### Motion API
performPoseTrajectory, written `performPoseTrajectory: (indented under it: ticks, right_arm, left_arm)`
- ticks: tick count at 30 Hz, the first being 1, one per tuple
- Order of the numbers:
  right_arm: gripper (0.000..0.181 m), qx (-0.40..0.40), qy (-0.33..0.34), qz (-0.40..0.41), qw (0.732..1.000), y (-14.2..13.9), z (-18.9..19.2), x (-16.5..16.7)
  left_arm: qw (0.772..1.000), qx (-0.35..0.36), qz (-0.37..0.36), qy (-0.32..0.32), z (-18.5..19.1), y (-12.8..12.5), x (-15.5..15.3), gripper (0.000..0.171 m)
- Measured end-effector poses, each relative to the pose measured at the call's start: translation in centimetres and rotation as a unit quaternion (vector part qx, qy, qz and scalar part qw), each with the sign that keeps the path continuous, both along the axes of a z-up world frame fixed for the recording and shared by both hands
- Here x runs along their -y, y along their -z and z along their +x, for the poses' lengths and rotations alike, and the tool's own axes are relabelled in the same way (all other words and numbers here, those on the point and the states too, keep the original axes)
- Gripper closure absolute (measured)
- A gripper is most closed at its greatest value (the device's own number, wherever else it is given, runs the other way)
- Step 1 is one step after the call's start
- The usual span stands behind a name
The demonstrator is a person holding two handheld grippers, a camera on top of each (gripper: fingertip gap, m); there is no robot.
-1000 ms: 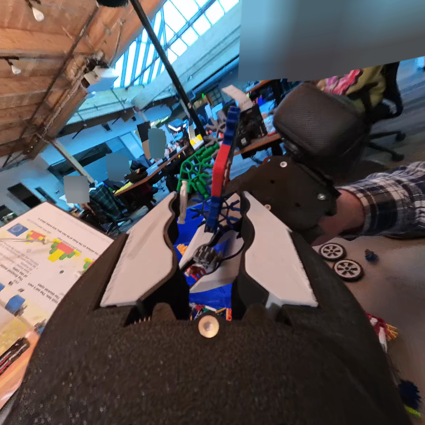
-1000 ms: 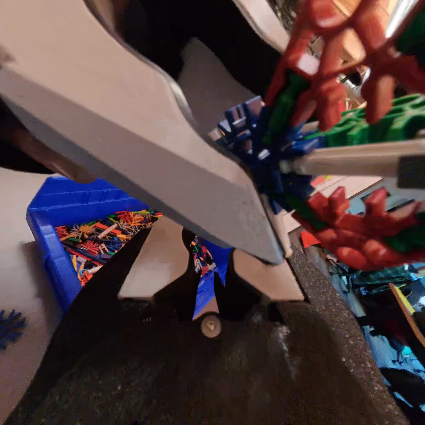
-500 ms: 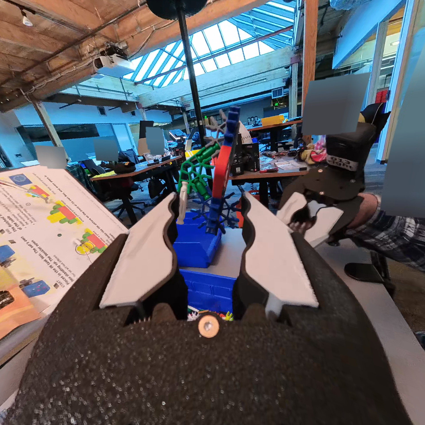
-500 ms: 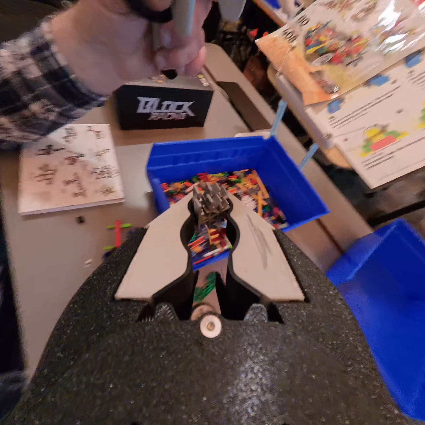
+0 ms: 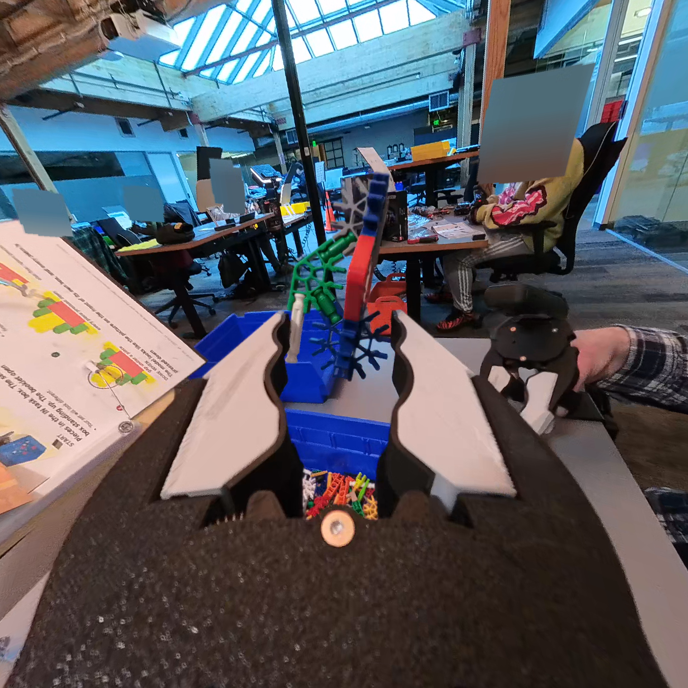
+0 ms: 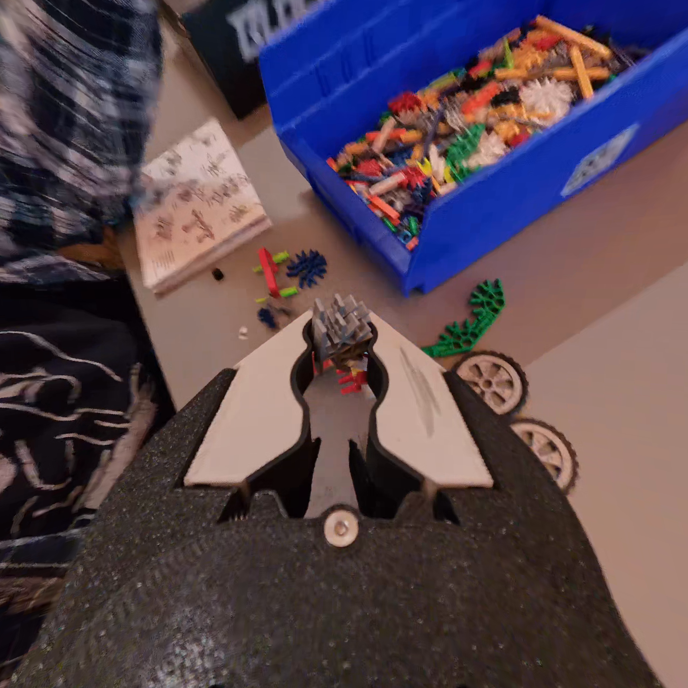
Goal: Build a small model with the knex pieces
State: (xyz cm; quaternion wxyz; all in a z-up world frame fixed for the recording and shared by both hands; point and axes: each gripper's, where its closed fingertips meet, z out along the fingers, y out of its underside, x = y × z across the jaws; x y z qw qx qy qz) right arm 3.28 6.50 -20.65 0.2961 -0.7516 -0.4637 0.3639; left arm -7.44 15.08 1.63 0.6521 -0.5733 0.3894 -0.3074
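Grey surface (image 6: 595, 372) is strewn with loose pieces beyond the right gripper (image 6: 340, 331), jaws clamped on a grey connector (image 6: 340, 327); the left gripper (image 5: 337, 327), jaws apart around a rod-and-connector model (image 5: 346, 298), is raised before an open-plan room of desks (image 5: 428, 242) under skylights (image 5: 298, 33).

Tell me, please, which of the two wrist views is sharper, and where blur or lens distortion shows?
Left wrist view: sharper, lit by skylights; the wide lens bows the black pole, and the toy assembly at the left gripper is crisp. Right wrist view: motion blur, worst on the plaid sleeve and blue bin; the grey connector in the right gripper is soft.
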Motion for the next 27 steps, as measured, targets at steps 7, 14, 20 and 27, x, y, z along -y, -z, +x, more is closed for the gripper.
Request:
performPoseTrajectory:
  ticks: [7,14,20,27]
  right_arm:
    - [0.139,0.111,0.008,0.002,0.994,5.2,0.9,-0.6]
    - [0.130,0.094,0.014,0.048,0.994,2.2,0.9,-2.4]
    - [0.129,-0.032,0.054,0.155,0.986,-8.1,-0.3,-6.0]
    - [0.134,-0.157,0.049,0.276,0.947,-18.3,-3.9,-8.7]
  left_arm:
    - [0.999,-0.023,-0.037,0.014,1.4,2.7,-1.1,0.120]
    - [0.996,-0.043,-0.071,0.028,2.4,5.3,-2.0,0.119]
    - [0.995,-0.037,-0.080,0.051,2.9,6.0,-1.9,0.120]
    - [0.990,-0.078,-0.078,0.085,4.4,7.2,-0.6,0.120]
